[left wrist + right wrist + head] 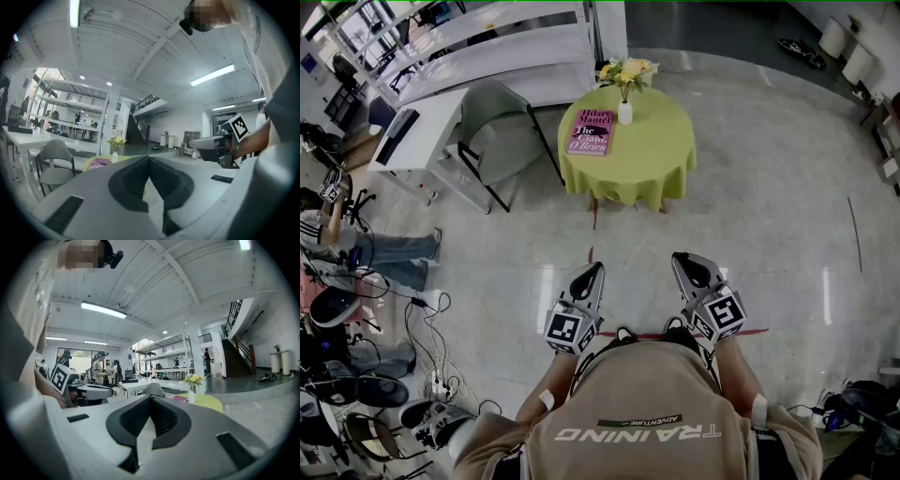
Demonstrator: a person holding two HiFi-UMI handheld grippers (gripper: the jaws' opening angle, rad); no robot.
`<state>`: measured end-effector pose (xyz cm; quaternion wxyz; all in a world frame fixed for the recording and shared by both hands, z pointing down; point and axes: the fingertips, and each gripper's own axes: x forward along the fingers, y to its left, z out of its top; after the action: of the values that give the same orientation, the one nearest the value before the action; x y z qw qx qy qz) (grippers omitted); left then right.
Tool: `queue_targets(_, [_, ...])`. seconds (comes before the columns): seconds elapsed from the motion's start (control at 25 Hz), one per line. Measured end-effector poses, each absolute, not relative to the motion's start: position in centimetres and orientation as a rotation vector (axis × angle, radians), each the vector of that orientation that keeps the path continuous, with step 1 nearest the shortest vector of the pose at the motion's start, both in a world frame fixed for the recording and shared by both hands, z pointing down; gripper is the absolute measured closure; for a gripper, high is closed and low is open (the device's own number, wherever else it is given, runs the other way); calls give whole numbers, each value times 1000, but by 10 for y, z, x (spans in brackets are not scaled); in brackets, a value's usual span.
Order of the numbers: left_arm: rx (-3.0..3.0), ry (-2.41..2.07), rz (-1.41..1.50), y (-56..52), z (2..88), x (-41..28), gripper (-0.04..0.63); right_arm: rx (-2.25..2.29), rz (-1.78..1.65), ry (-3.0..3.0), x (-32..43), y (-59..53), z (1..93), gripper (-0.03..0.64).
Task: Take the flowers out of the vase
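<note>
The table (pixel 661 164), round under a green cloth, stands well ahead of both grippers, so the step in hand looks like the approach, and nothing of the task seems done yet. The left gripper (pixel 592 267) and right gripper (pixel 684 258) are held low and close to the person, side by side, each with its jaws pressed together and nothing between them. To do this well, I would close in until the table is just in front of the jaws, spread them before reaching, steady the vase (pixel 624 113) with one gripper and pinch the stems just above its neck with the other, then lift straight up so the vase does not tip. The vase is small, white and upright, ahead of both grippers near the table's far edge, beside a pink book (pixel 592 131). The flowers (pixel 623 72) are a loose yellow bunch with green leaves, standing in its mouth.
</note>
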<state>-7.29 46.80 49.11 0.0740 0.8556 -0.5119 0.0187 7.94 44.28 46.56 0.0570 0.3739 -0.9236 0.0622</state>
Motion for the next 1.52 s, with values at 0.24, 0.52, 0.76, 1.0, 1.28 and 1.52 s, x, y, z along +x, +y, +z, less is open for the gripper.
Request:
queue_targets(0.24, [2603, -1550, 40, 458, 477, -89, 589, 1110, 123, -2812, 52, 428, 458, 614])
queue_targets(0.52, [2603, -1493, 36, 455, 484, -80, 589, 1188, 184, -2783, 66, 423, 465, 614])
queue_targets(0.76, [2594, -1449, 64, 445, 501, -74, 589, 1256, 280, -2740, 85, 415, 485, 613])
queue_targets(1.0, [2550, -1454, 83, 408, 518, -74, 589, 1235, 345, -2734, 91, 375, 502, 612])
queue_targets(1.28, [2512, -1547, 119, 314, 512, -75, 589, 1141, 326, -2798, 83, 267, 512, 612])
queue_targets(1.52, [2562, -1569, 179, 216, 501, -44, 589, 1008, 223, -2807, 89, 171, 511, 612])
